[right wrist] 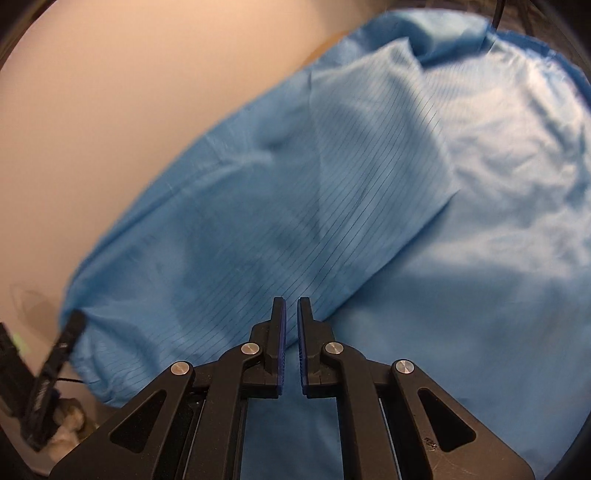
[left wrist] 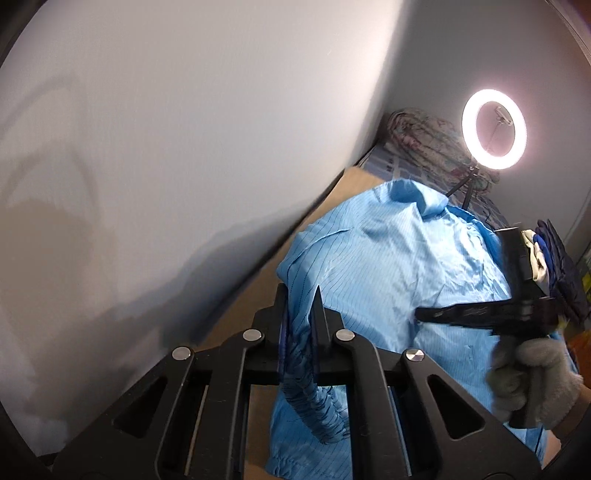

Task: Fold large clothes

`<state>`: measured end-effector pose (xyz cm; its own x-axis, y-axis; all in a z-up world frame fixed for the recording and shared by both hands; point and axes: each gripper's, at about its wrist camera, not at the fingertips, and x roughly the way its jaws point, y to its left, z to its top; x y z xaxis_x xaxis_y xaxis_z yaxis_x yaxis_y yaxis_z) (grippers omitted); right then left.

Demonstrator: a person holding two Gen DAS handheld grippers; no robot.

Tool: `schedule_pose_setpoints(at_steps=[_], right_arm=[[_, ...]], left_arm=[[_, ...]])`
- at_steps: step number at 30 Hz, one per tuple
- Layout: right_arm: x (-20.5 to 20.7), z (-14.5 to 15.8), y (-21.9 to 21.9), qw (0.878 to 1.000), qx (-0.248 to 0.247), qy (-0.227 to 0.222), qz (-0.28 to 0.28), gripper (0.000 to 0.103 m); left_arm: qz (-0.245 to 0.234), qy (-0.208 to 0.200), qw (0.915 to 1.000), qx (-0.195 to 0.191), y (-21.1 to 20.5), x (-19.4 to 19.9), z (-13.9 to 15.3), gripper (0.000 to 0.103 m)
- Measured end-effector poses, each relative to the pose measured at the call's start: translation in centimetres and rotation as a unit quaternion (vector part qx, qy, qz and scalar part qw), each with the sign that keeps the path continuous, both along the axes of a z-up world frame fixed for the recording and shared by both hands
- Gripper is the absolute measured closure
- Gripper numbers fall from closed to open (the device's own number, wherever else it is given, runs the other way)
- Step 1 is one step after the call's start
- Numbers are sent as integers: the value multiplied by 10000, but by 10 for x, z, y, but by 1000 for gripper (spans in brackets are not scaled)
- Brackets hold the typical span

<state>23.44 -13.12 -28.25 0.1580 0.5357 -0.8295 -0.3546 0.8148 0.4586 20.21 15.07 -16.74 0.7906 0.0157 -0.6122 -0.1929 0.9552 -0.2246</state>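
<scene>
Beside wall (left wrist: 184,129) | L gripper (left wrist: 301,295) pinching garment (left wrist: 388,266) cuff edge

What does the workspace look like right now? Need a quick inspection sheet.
Surface: tan tabletop against a white wall.
Job's things: blue striped coat spread out, collar at far end.
Clutter: floral bundle beyond the coat.
Grippers: left hand-held gripper shut on the coat's gathered cuff; right hand-held gripper shut, empty, over the coat, held in a gloved hand.
Cables: thin dark cable at the coat's far edge.
Surroundings: lit ring light on a tripod.
</scene>
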Motion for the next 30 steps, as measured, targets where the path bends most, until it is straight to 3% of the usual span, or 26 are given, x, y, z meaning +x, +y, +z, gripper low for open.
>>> schedule_pose_setpoints(at_steps=[5, 10, 16, 17, 18, 19, 20, 21, 25, 30], right_arm=[[21, -24, 35, 9996, 186, 179, -123, 98], [40, -34, 65, 9991, 348, 183, -163, 98], [57, -5, 43, 9986, 433, -60, -282, 98], [60, 1, 38, 9983, 466, -89, -350, 93], [65, 8, 32, 9975, 532, -102, -458, 72], [73, 19, 24, 9957, 678, -131, -618, 62], [77, 26, 20, 9942, 769, -187, -733, 42], [82, 35, 16, 9921, 859, -288, -871, 37], [103, 54, 32, 9927, 906, -364, -715, 37], [111, 51, 71, 9974, 421, -374, -453, 37]], left_arm=[[-158, -239, 9992, 295, -12, 3, 23, 96], [-391, -304, 9969, 618, -26, 2, 25, 96], [-757, -186, 9944, 719, -44, -5, 11, 96], [-836, -164, 9934, 772, -49, -6, 8, 96], [-884, -154, 9928, 795, -49, -11, 6, 96], [-937, -137, 9921, 823, -52, -12, 4, 96], [-1001, -129, 9911, 870, -56, -13, 2, 96], [-1041, -129, 9904, 903, -56, -19, 0, 96], [-1239, -111, 9860, 1112, -71, -22, -5, 96], [-1484, -125, 9800, 1320, -85, -32, -9, 96]])
